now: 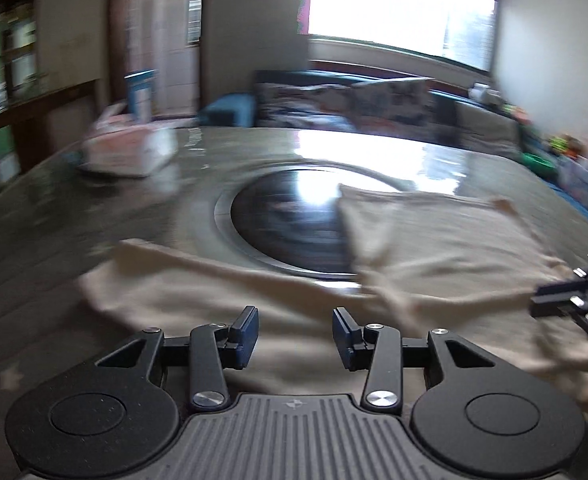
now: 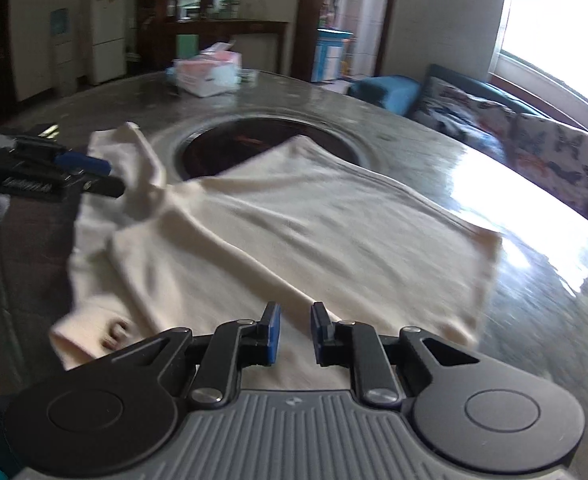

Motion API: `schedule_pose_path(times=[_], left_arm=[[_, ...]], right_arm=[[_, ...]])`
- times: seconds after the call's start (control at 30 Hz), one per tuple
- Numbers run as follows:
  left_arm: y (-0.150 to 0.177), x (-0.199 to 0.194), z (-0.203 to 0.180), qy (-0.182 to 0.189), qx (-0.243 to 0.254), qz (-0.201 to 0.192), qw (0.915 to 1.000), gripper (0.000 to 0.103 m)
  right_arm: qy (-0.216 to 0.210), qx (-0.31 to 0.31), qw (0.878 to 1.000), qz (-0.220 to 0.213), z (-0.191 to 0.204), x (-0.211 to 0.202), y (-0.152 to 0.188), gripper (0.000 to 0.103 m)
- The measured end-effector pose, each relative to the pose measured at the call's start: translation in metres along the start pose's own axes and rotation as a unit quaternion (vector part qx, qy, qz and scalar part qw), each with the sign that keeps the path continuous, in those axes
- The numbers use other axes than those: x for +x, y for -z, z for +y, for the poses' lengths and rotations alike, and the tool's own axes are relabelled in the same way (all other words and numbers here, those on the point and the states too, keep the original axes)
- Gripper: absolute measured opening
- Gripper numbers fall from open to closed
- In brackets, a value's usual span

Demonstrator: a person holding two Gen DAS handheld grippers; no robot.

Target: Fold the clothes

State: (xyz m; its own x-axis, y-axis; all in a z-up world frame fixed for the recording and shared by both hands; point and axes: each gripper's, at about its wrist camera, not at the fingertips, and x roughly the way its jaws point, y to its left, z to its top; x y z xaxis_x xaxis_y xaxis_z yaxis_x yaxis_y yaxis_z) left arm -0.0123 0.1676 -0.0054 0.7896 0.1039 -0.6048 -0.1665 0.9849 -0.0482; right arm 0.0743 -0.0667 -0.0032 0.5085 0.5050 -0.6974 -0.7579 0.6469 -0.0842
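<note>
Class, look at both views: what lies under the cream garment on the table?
The cream garment lies on the glossy table and overlaps the dark round inset. Anything beneath the cloth itself is covered from sight.

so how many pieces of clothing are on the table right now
1: a cream garment spread on the table, partly overlapping the dark round inset. More could be hidden outside both views.

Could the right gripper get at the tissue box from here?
Probably not without moving: the right gripper hangs open over the cream shirt, while the tissue box sits across the table, beyond the dark round inset.
</note>
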Motion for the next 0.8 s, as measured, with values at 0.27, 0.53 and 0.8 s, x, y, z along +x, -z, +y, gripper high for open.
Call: schedule_pose_path(times=[0.27,0.53,0.8], left_arm=[[-0.009,0.014,0.059,-0.102,-0.066,0.010,0.9925,0.044],[-0.011,0.026,0.095,-0.154,-0.125,0.017,0.9800,0.046],[-0.014,0.034,0.102,-0.159,-0.144,0.012,0.9767,0.043]], right_arm=[[-0.062,-0.031,0.998,-0.004,0.034,0.035,-0.031,0.015],[-0.080,-0.056,0.995,-0.010,0.055,0.039,-0.039,0.015],[-0.096,-0.072,0.993,-0.005,0.069,0.027,-0.030,0.016]])
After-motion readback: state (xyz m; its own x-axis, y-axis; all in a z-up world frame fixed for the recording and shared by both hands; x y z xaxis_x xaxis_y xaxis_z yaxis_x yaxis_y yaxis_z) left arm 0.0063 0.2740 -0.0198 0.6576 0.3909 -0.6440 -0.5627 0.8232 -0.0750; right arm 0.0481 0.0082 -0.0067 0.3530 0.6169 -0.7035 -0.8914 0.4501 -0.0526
